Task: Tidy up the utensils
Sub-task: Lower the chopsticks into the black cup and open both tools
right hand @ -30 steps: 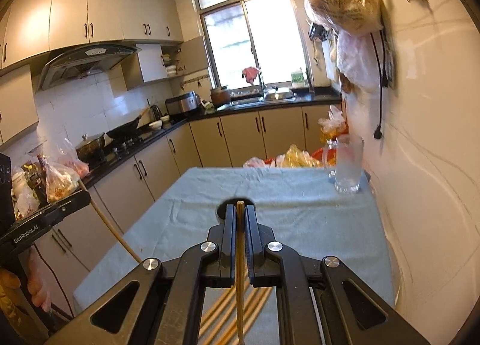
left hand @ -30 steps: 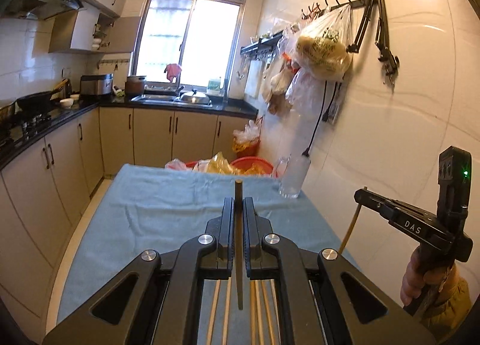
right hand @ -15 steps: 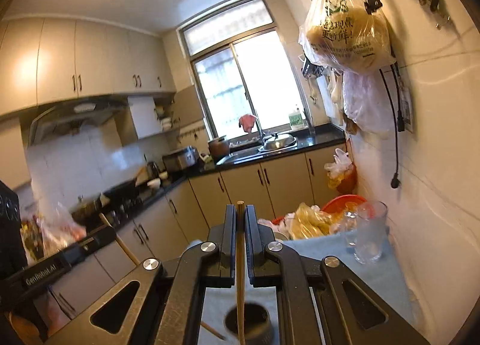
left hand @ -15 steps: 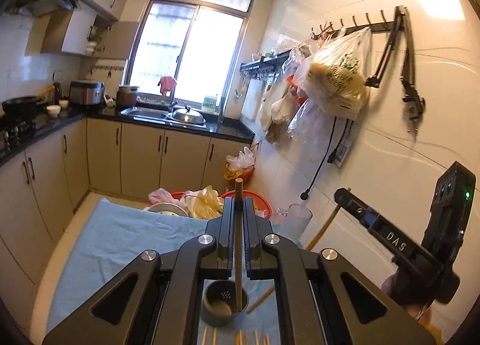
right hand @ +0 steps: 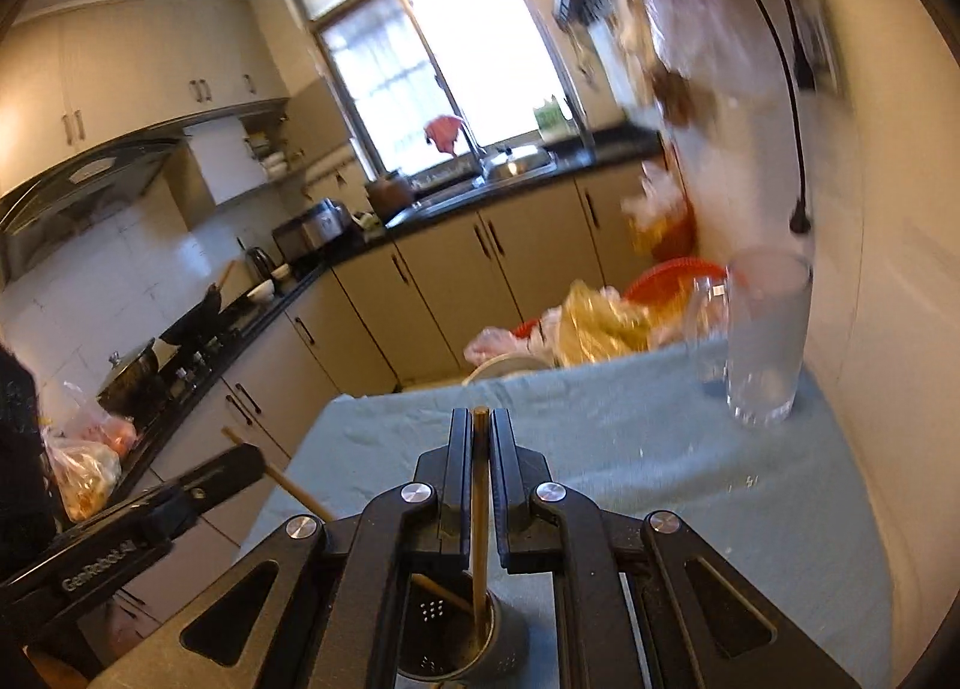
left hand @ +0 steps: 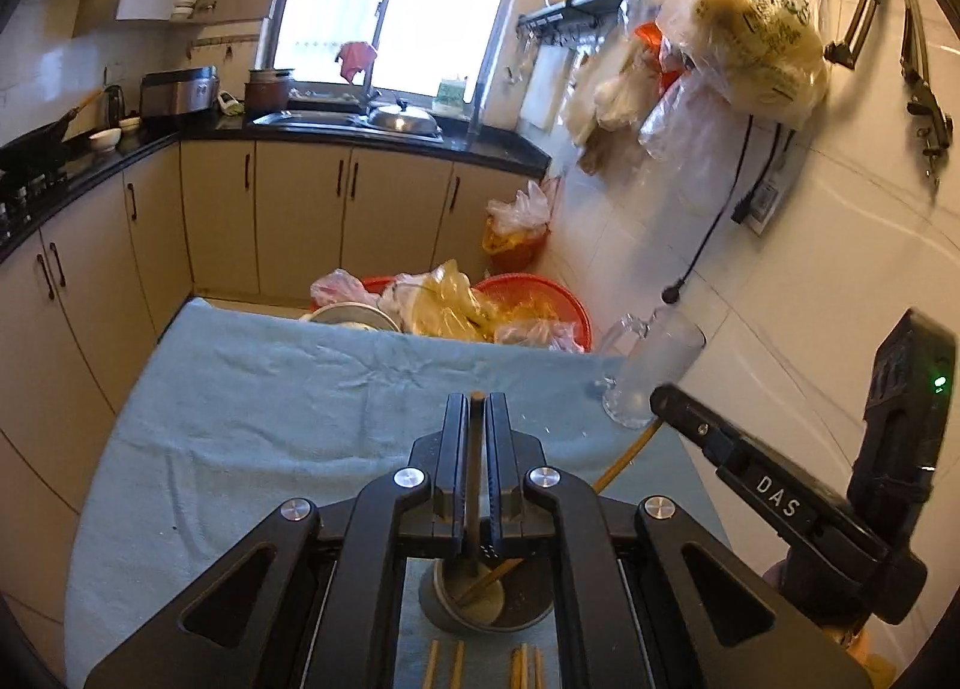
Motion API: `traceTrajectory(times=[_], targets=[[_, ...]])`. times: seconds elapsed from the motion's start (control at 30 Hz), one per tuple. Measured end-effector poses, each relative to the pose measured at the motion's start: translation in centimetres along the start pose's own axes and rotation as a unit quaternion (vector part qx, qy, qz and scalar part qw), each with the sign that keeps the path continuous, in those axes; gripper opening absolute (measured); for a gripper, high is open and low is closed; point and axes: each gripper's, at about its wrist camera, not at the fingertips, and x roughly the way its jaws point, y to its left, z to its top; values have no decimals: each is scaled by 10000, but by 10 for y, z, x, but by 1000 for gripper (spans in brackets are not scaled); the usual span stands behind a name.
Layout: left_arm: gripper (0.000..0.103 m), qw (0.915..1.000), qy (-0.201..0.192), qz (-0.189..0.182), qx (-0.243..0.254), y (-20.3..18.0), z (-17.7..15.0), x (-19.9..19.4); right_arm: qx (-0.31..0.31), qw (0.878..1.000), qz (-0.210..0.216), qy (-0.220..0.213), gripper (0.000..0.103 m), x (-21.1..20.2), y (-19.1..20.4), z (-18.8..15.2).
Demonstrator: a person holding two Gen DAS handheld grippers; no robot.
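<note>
The left gripper (left hand: 477,413) was clamped tight on a chopstick (left hand: 474,485), its jaws nearly touching with only the stick between them; the stick ran down between the fingers, and its lower end stood inside the grey holder (left hand: 486,599) directly below the jaws. The right gripper (right hand: 480,428) was likewise closed on its own chopstick (right hand: 479,521), whose lower end dipped into the same perforated holder (right hand: 450,647) under it; a second stick lay slanted in the cup — seen in both wrist views. In the left view the right gripper (left hand: 660,396) came in from the right with its chopstick angling down toward the holder; in the right view the left gripper (right hand: 255,458) came in from the left the same way. More chopsticks (left hand: 522,665) lay on the blue cloth (left hand: 270,419) just this side of the holder, cut off by the frame's lower edge. A glass mug (right hand: 765,338) stood at the far right of the cloth, near the wall. The holder's near wall was hidden behind gripper frames in both views; the right view's upper corner was blurred — the hanging bags there could not be made out.
</note>
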Motion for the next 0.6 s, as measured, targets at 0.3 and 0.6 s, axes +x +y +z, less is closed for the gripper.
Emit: traceTrajectory(times=[0.3,0.6], targets=[[35,9992,-273,24,-287,19,-8,-59,45,9999,-89,-130,55,-26,1,-3],[61,9984,-486,222,-192,40,-64,-140,-197,9991,-337,-157,65,-100,9,-19]])
